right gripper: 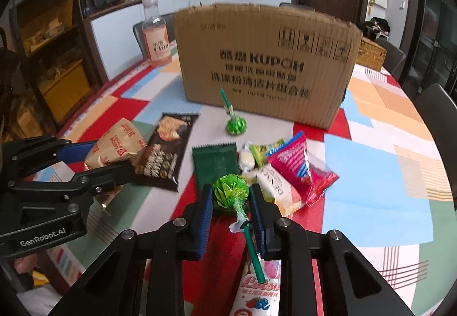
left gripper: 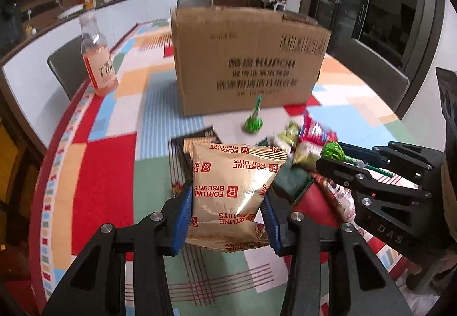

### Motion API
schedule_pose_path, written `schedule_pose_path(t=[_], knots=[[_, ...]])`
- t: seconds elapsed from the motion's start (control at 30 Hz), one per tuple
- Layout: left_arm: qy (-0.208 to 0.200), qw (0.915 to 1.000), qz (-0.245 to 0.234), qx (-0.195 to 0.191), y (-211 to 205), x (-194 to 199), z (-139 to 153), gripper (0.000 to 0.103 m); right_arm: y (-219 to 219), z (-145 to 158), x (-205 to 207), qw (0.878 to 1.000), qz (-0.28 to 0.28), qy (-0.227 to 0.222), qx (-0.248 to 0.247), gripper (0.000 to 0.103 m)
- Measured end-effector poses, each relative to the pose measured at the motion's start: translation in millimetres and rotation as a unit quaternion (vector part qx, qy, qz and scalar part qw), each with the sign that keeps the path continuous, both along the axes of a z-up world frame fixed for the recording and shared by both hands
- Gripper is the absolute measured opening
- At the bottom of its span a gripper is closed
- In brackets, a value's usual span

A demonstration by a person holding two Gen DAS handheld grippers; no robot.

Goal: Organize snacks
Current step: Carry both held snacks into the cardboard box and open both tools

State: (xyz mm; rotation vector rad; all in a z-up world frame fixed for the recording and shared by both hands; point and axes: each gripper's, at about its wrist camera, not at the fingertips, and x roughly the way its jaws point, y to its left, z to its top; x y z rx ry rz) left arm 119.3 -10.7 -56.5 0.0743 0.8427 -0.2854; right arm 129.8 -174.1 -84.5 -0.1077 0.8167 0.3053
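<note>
A: Patchwork table under both tools. Nearest, the left tool clamps a gold biscuit packet; the right tool grips a green lollipop by its wrapped head.

B: Beyond them?

A: Loose snacks, a second lollipop, then the cardboard box, with a bottle beside it.

B: Risks?

A: The stick hangs free; the lollipop may pivot out. The slick packet could slip.

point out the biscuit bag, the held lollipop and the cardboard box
biscuit bag [left gripper: 234, 190]: left wrist view, middle of the gold front.
held lollipop [right gripper: 230, 191]: right wrist view, green wrapped head.
cardboard box [right gripper: 265, 64]: right wrist view, printed front wall.
</note>
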Motion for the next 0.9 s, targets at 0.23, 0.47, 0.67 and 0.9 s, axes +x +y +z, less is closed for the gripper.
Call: schedule_pose_path(t=[0.23, 0.47, 0.67, 0.9], knots=[[-0.066, 0.9978, 0.0, 0.008, -6, 9, 37, 0.044, -7, 40, 5, 0.998, -0.009, -0.056, 0.004, 0.027], [-0.119, 0.9929, 0.002, -0.002, -9, 38, 76, 0.044, -16, 75, 28, 0.994, -0.025, -0.102, 0.013, 0.027], [-0.132, 0.991, -0.004, -0.019, -13, 74, 102, 0.044, -20, 106, 57, 0.99, -0.037, -0.135, 0.025, 0.027], [-0.133, 0.9907, -0.007, -0.029, -17, 117, 124, 0.044, -21, 127, 97, 0.988, -0.046, -0.147, 0.028, 0.027]])
